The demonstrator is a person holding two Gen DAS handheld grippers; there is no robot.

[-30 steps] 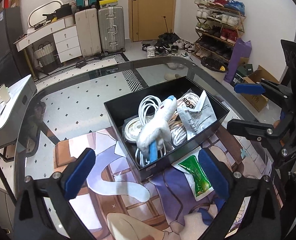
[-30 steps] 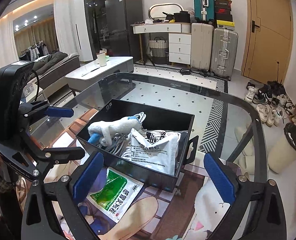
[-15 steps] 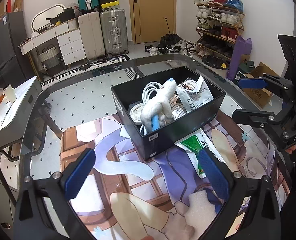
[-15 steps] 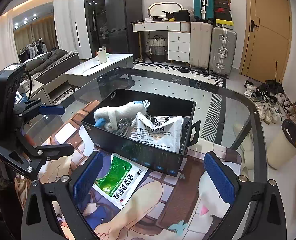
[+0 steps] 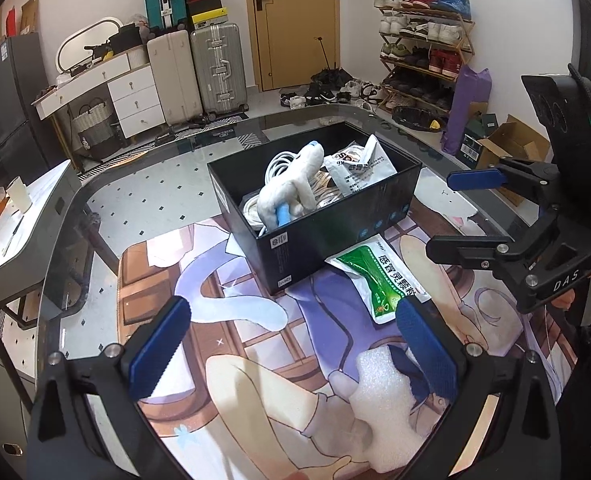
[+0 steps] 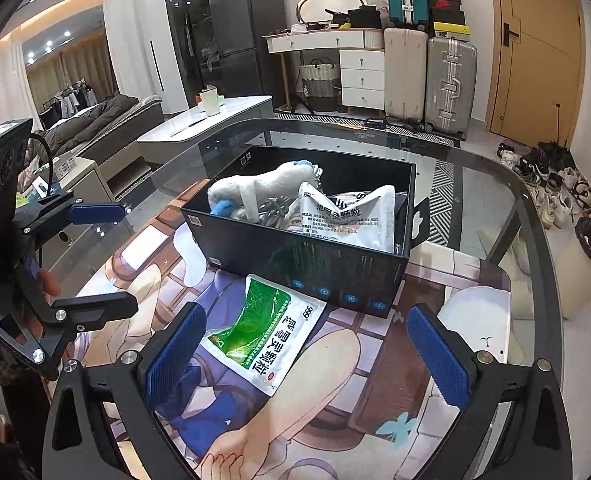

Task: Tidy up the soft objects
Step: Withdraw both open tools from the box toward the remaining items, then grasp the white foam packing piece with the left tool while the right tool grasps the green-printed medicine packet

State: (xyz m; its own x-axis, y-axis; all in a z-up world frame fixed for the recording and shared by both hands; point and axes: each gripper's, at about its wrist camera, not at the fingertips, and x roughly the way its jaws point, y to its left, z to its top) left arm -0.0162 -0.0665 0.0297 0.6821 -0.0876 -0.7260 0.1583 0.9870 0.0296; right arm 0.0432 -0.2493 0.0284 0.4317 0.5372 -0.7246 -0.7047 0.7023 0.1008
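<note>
Black box [image 5: 335, 228] at 12 o'clock holds plush toy [image 5: 291, 188], cables and white pouch [image 6: 347, 212]. Green sachet [image 6: 263, 328] and foam piece [image 5: 383, 400] remain outside. Left gripper [image 5: 291, 344] and right gripper [image 6: 307, 344] gape, empty.

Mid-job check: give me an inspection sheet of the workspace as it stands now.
Surface: glass table with a printed mat on it.
Job's things: black box holds a white plush toy, a white pouch and coiled white cables; green pouch lies flat on the mat by the box; white foam piece on the mat, near edge.
Clutter: nothing seen on the table beyond these.
Grippers: left gripper open, empty; right gripper open, empty, above the green pouch.
Cables: only the coil in the box.
Surroundings: suitcases, shoe rack, white drawers.
</note>
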